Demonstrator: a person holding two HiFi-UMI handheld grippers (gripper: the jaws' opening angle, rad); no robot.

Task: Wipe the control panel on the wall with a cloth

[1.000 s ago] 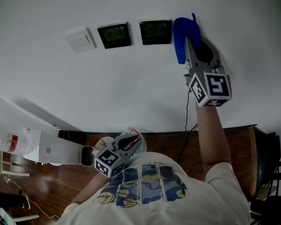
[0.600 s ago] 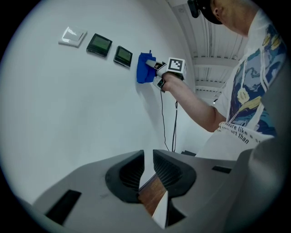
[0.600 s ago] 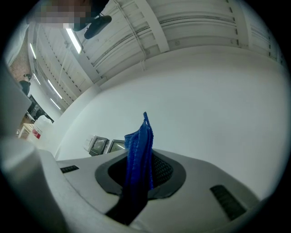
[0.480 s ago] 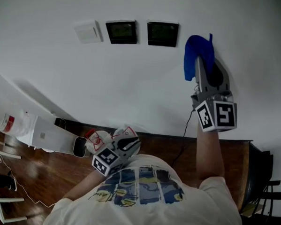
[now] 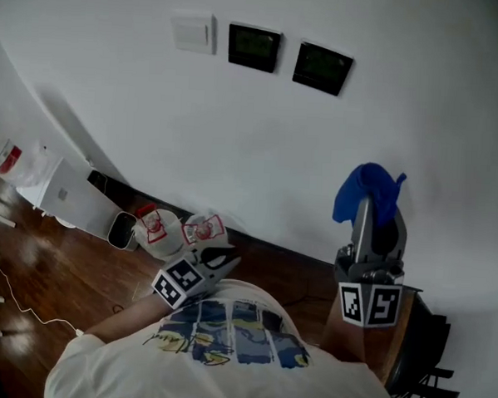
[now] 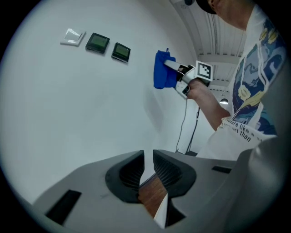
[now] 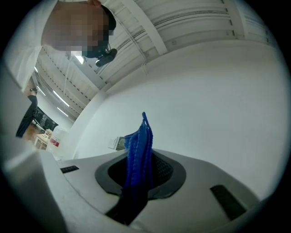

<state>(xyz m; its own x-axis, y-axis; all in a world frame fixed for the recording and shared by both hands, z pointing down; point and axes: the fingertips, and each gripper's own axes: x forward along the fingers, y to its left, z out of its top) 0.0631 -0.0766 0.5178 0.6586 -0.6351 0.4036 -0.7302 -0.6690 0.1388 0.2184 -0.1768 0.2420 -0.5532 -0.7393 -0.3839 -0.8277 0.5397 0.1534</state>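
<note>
Two dark control panels sit high on the white wall beside a white switch plate; the left gripper view shows the panels too. My right gripper is shut on a blue cloth, held low and right of the panels, away from them. The cloth stands up between its jaws. My left gripper hangs near my chest; its jaws stand nearly together with nothing between them.
A white appliance and two white bags with red print stand on the wooden floor along the wall's base. A black cable runs down the wall. A dark chair is at lower right.
My right gripper with the blue cloth has dropped from beside the right-hand panel to well below it. The view has swung, so the panels now sit higher and farther away.
</note>
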